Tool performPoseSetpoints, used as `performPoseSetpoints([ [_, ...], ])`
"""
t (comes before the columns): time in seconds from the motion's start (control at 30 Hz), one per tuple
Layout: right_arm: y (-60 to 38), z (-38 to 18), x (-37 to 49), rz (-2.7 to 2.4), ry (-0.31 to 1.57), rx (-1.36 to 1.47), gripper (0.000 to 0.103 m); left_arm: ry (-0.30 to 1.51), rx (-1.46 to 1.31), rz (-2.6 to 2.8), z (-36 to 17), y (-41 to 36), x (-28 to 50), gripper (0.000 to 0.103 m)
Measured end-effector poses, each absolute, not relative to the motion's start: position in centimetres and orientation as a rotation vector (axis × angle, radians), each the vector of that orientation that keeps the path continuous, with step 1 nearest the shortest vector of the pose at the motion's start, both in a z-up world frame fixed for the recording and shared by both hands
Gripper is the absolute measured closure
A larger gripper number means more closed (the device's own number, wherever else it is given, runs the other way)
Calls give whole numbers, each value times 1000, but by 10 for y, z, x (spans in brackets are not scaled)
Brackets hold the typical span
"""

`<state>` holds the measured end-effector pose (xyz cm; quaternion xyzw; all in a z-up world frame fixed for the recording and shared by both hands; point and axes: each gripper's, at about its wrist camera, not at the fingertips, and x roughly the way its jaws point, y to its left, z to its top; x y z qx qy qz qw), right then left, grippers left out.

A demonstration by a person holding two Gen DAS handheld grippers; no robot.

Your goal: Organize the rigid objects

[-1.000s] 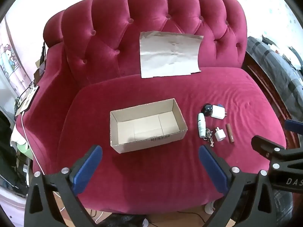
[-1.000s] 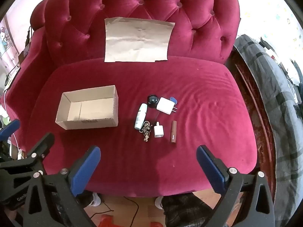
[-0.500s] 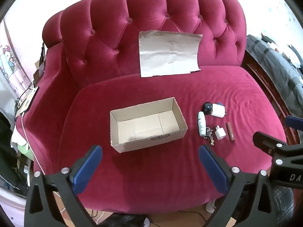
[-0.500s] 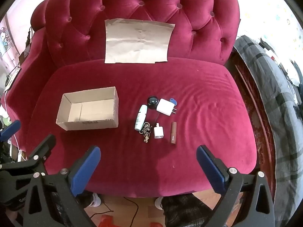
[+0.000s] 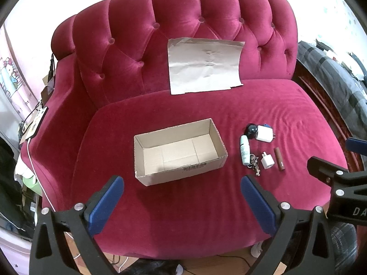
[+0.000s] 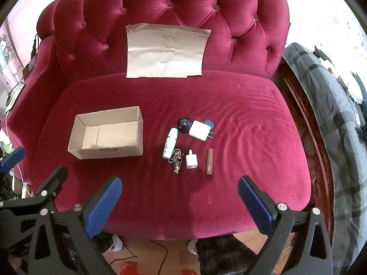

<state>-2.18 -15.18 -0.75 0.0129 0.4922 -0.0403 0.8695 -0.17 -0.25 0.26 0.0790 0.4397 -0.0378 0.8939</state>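
An open cardboard box (image 5: 179, 150) sits empty on the seat of a red tufted sofa (image 5: 206, 206), left of the seat's middle, its flaps gone and a printed barcode on the near wall. To its right, toward the seat's right half, lies a small cluster: a white tube-shaped bottle (image 6: 169, 143), a dark round ball (image 6: 184, 124), a large white plug adapter (image 6: 200, 130) with a blue tag (image 6: 209, 122) behind it, a bunch of keys (image 6: 176, 160), a small white charger (image 6: 191, 160) and a brown cylinder (image 6: 209, 161). A creased sheet of brown paper (image 6: 165, 50) leans on the backrest.

The left gripper (image 5: 182, 202) hangs over the seat's front edge with its blue pads spread wide, the box just beyond them. The right gripper (image 6: 180, 202) is likewise spread apart and empty, near the front edge, the cluster lying ahead between its fingers and apart from them.
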Motion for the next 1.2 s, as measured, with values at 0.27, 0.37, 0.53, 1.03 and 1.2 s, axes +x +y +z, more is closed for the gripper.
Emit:
performPoseSetpoints([
  [0.27, -151, -5, -21, -89, 1023, 30, 0, 912, 165, -77, 3, -3, -2, 0],
  [0.37, -152, -5, -21, -89, 1022, 31, 0, 909, 164, -78, 3, -3, -2, 0],
  [0.53, -151, -3, -21, -90, 1020, 32, 0, 906, 165, -76, 4, -3, -2, 0],
  [1.03, -150, 2, -22, -87, 1011, 31, 0, 897, 170, -72, 7, -5, -3, 0],
  [1.2, -150, 3, -22, -88, 1009, 27, 0, 894, 167, -72, 7, -5, -4, 0],
])
